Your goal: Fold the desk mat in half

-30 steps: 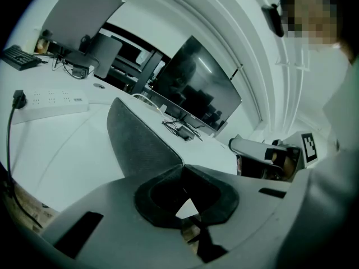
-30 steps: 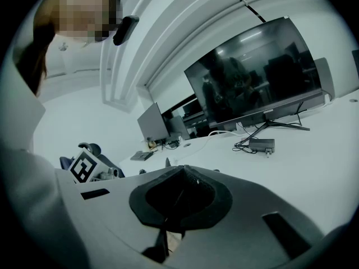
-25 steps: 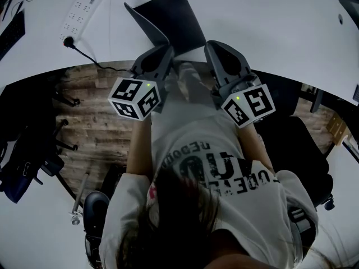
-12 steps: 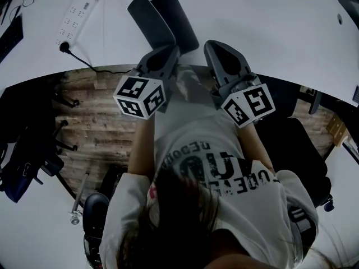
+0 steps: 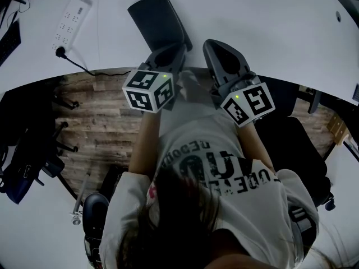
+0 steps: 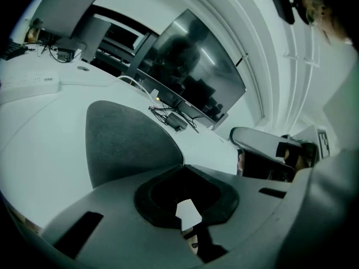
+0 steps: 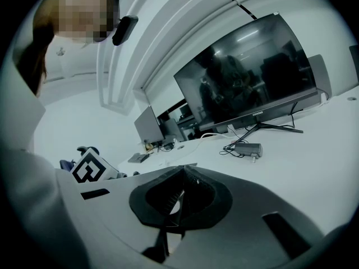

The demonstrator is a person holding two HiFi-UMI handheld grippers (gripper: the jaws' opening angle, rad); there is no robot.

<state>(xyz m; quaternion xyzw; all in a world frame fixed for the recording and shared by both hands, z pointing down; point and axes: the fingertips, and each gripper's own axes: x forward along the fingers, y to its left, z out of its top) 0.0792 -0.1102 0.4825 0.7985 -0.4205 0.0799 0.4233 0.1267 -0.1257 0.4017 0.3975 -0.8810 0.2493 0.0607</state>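
A smooth white worktop [image 5: 269,27] curves above wood-plank flooring [image 5: 95,116]. The dark, matte desk mat [image 5: 160,18] lies doubled, round-cornered, just ahead of the left gripper [image 5: 180,49], whose jaws pinch its near corner. The right gripper [image 5: 211,44] has its jaws pressed together, empty.

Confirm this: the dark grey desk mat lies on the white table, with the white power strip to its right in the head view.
Not right. In the head view the white power strip lies to the left of the dark grey desk mat, not its right. Both rest on the white table.
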